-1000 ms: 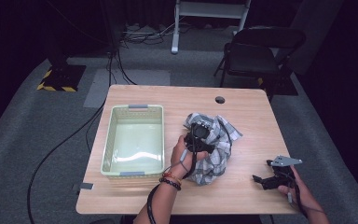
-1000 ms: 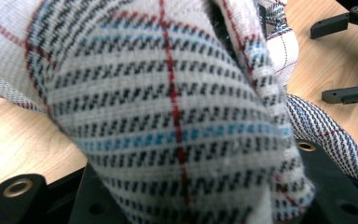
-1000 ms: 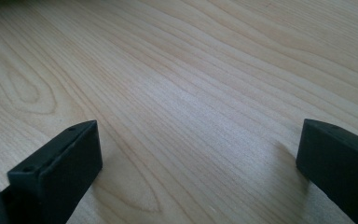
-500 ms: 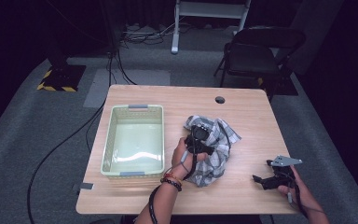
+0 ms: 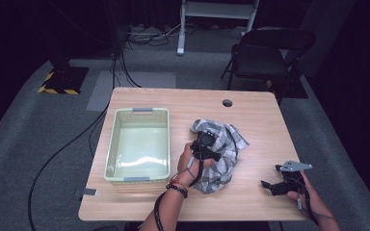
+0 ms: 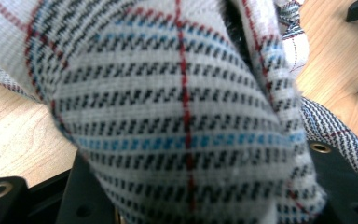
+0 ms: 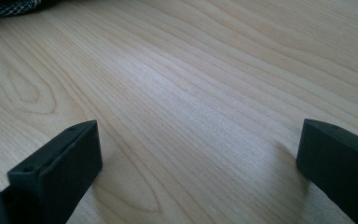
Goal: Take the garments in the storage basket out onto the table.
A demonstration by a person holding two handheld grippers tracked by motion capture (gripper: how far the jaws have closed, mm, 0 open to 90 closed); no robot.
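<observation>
Left gripper (image 5: 206,144) sat on top of the crumpled plaid cloth (image 5: 221,156) in mid-table, just right of the green basket (image 5: 137,144); its jaws had just been opening, and in the left gripper view a bulge of cloth (image 6: 186,121) sat between them, draped over the black jaws, so I couldn't tell whether the pads pressed on it or had let go. Right gripper (image 5: 275,185) rested low near the table's front right corner, jaws spread wide over bare wood with nothing between them, well apart from the cloth. Likely risk: with the jaws part-way apart the fold could slip out on a lift, or snag on one jaw and drag the whole heap sideways. Since the cloth was bunched, a loose corner could catch the basket rim if carried over low and spill outside. The cable trailing from the left gripper ran close along the wrist and could hook the fabric. Room: the cloth lay clear of every table edge, with open wood (image 5: 260,120) behind it and to its right; the basket was empty with a wide mouth, near the table's left edge. Right gripper sat close to the front edge, little margin there, so any pull back could take it off the table.
</observation>
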